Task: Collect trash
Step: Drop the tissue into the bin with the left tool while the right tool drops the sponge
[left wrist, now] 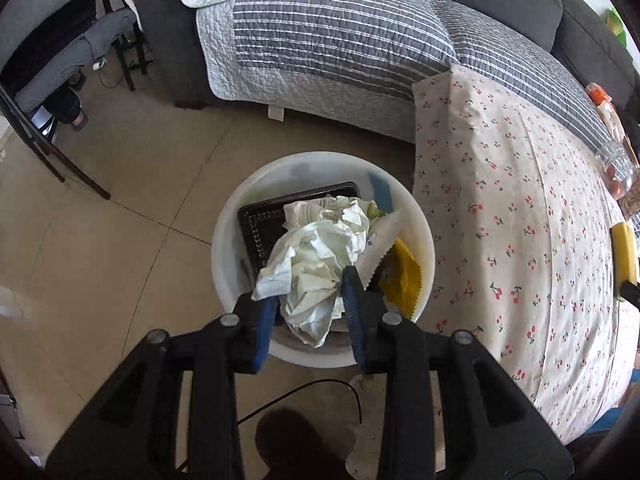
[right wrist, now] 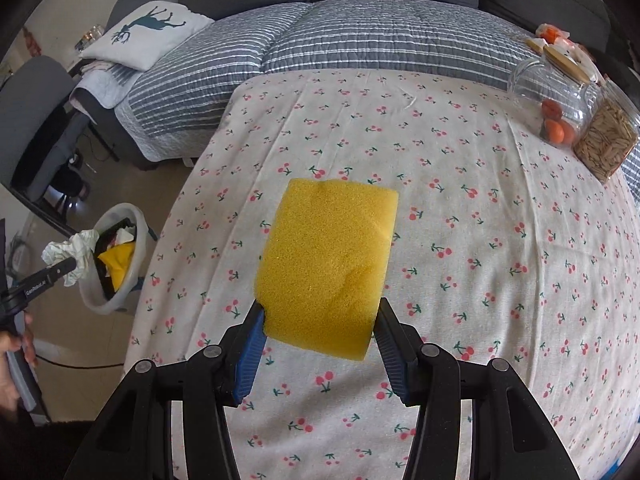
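My left gripper (left wrist: 310, 292) is shut on a crumpled white paper wad (left wrist: 320, 256) and hangs right over a white round bin (left wrist: 316, 162) on the floor. The bin holds a black tray (left wrist: 260, 224), a yellow wrapper (left wrist: 404, 272) and other scraps. My right gripper (right wrist: 320, 308) is shut on a yellow sponge (right wrist: 328, 256), held above the cherry-print tablecloth (right wrist: 480, 240). The right wrist view shows the bin (right wrist: 100, 300) at far left, with the paper wad (right wrist: 76, 250) over its rim. The sponge (left wrist: 624, 256) also shows at the right edge of the left wrist view.
Two glass jars, one with orange fruit (right wrist: 556, 96) and one with seeds (right wrist: 608, 140), stand at the table's far right. A sofa with a striped cover (left wrist: 340, 40) lies behind the bin. Chair legs (left wrist: 80, 176) stand at left, and a black cable (left wrist: 320, 384) crosses the floor below the bin.
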`<state>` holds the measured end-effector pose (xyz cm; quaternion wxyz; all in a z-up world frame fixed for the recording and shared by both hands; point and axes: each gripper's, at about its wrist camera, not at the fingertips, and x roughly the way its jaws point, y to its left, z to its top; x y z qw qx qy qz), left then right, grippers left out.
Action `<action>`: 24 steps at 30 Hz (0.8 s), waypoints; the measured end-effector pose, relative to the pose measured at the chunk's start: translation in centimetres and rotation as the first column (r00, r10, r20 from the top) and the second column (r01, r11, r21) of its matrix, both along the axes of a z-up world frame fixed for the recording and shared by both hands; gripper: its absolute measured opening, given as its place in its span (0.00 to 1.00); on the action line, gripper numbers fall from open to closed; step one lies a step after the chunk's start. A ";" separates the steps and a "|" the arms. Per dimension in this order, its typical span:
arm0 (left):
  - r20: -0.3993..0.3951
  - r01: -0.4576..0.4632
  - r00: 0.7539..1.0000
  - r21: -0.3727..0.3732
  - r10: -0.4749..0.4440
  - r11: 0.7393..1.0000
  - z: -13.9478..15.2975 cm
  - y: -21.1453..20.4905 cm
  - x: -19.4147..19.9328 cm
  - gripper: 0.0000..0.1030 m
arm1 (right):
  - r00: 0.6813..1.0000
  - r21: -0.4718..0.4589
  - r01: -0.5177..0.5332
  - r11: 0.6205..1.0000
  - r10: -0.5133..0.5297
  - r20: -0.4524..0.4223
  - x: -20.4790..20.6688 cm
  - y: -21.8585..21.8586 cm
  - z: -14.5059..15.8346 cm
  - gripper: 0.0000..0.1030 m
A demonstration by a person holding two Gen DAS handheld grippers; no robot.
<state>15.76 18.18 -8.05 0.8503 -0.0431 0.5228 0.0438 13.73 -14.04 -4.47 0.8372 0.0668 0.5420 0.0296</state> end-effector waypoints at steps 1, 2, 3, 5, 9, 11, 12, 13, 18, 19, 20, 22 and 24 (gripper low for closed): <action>-0.005 -0.007 1.000 -0.003 0.007 1.000 -0.3 0.3 0.1 0.34 | 1.000 0.006 -0.013 1.000 0.013 0.008 0.2 0.6 0.3 0.52; -0.005 -0.012 1.000 -0.004 0.012 1.000 -0.5 0.6 0.3 0.35 | 0.999 0.008 -0.030 1.000 0.029 0.017 0.5 1.1 0.6 0.52; 0.001 -0.011 1.000 -0.001 0.011 1.000 -0.8 0.8 0.6 0.40 | 0.999 0.011 -0.042 0.999 0.041 0.029 0.9 1.7 1.0 0.52; 0.010 -0.012 1.000 0.023 0.012 1.000 -1.1 1.2 1.0 0.57 | 0.997 0.019 -0.063 0.998 0.062 0.051 1.6 3.0 1.6 0.52; -0.020 -0.036 0.999 0.039 0.036 0.999 -1.5 2.2 1.5 0.81 | 0.990 0.014 -0.133 0.991 0.132 0.057 2.6 6.7 2.1 0.52; -0.085 -0.049 0.995 0.046 0.053 0.998 -1.7 2.8 1.4 0.81 | 0.985 0.023 -0.165 0.986 0.164 0.048 3.2 8.9 1.9 0.52; -0.098 -0.071 0.992 0.057 0.076 0.996 -1.6 3.2 1.2 0.81 | 0.983 0.028 -0.182 0.983 0.181 0.044 3.6 10.0 1.8 0.52; -0.106 -0.089 0.990 0.060 0.095 0.994 -1.5 3.7 0.9 0.81 | 0.980 0.031 -0.198 0.980 0.197 0.040 3.9 11.2 1.7 0.52; -0.099 -0.150 0.983 0.063 0.155 0.987 -1.1 5.7 -0.1 0.88 | 0.963 0.057 -0.269 0.962 0.267 0.029 6.1 17.2 0.6 0.52; -0.095 -0.156 0.982 0.070 0.162 0.985 -1.0 6.1 -0.2 0.88 | 0.959 0.064 -0.282 0.957 0.281 0.026 6.5 18.3 0.3 0.52; -0.096 -0.161 0.981 0.076 0.168 0.984 -1.0 6.2 -0.3 0.88 | 0.955 0.070 -0.297 0.952 0.296 0.023 6.8 19.6 0.0 0.52; -0.099 -0.172 0.979 0.081 0.179 0.982 -1.1 6.7 -0.4 0.88 | 0.945 0.081 -0.326 0.942 0.326 0.017 7.2 22.1 -0.6 0.53; -0.105 -0.185 0.975 0.094 0.195 0.978 -1.1 7.1 -0.5 0.88 | 0.935 0.093 -0.354 0.931 0.354 0.016 7.6 24.4 -1.1 0.53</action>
